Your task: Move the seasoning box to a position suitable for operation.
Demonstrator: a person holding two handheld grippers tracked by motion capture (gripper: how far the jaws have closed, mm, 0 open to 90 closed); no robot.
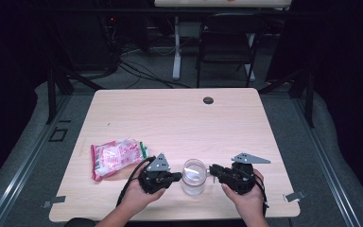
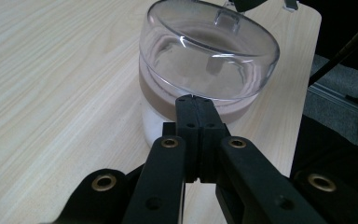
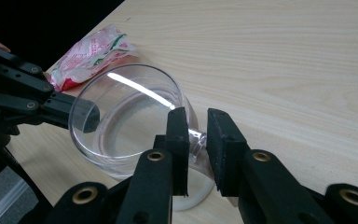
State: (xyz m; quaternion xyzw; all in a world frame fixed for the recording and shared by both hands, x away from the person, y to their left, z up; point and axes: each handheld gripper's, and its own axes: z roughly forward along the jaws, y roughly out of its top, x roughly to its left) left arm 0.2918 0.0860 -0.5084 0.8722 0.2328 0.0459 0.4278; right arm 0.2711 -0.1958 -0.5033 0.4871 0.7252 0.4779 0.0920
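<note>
Jar [image 1: 194, 176] near front edge of worktop [image 1: 179, 118], between both tools. Left hand-held gripper [image 2: 193, 100]: jaws together, tips against jar side. Right hand-held gripper [image 3: 196, 126]: jaws slightly apart around small clear tab on jar's side (pads not seen pressing). Judgement: brace with left, centre tab before closing right; glass likely slippery. Snack bag [image 1: 116, 158] lies left, apart. Pale wood surface; dark room, chair [image 1: 227, 42] behind.

A clear, glossy glass jar [image 1: 194, 176] stands on a pale matt wood-grain table [image 1: 179, 118]; beside it lies a shiny crinkled plastic packet [image 1: 116, 157], near matt black grippers.
</note>
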